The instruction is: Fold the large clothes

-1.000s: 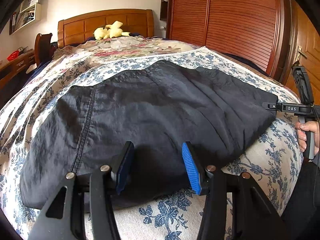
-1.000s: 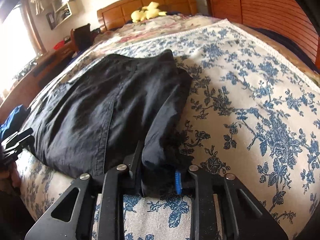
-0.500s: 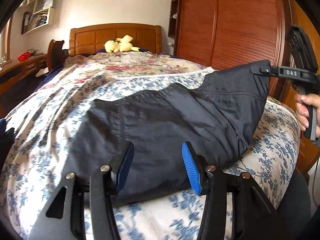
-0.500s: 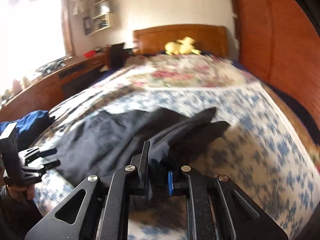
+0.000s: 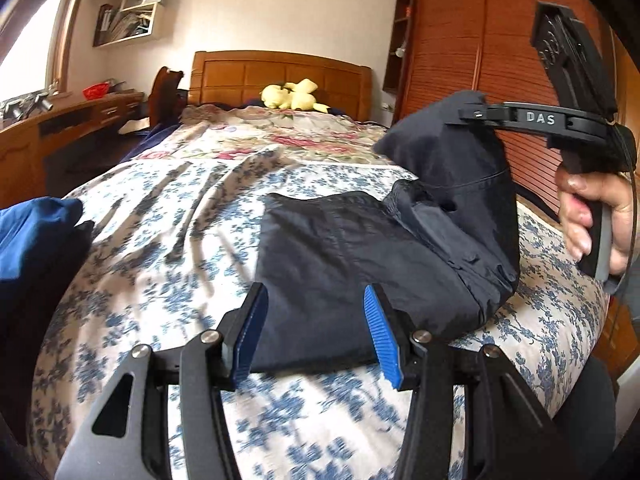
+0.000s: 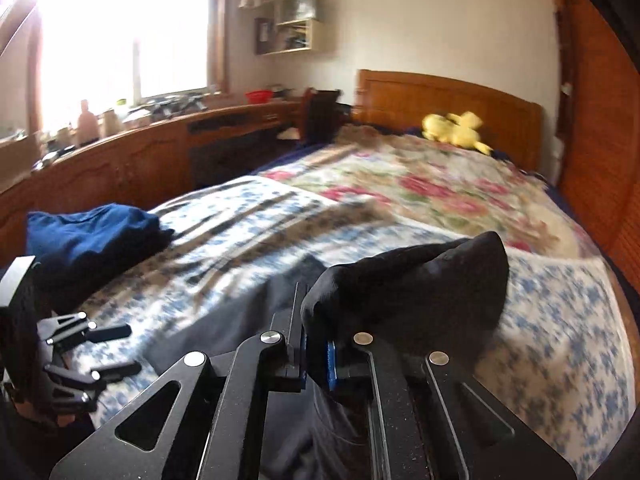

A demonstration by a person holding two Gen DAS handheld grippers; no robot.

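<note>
- Black garment [image 5: 360, 248] spread on the blue-flowered bedspread [image 5: 168, 240], near the foot of the bed; one end raised off the cover and folded over toward the middle, the rest lying flat.
- Right gripper [image 6: 318, 354] clamped on the raised end of that garment, a bunch of dark cloth squeezed between the blue pads; jaws just closing tighter on the fabric, now almost together.
- Seen from the left wrist view, same gripper held up at the right, white letters "DAS" [image 5: 540, 117] readable on its black bar; no other writing legible anywhere.
- Right hand [image 5: 588, 216] wrapped around the grey handle below the bar.
- Left gripper [image 5: 316, 328] about half open, nothing between the blue pads [image 5: 380, 336]; poised just over the near edge of the flat part of the garment, touching or apart not clear.
- Blue folded clothes [image 6: 92, 232] piled at the left edge of the bed, well apart from the black garment.
- Yellow plush toy [image 5: 294, 96] against the wooden headboard [image 5: 240, 76], on a rose-patterned cover [image 6: 432, 192].
- Wooden wardrobe [image 5: 460, 60] with slatted doors to the right of the bed; wall shelf [image 5: 128, 12] with papers upper left, titles too small to read.
- Right wrist view blurred across the bedspread.
</note>
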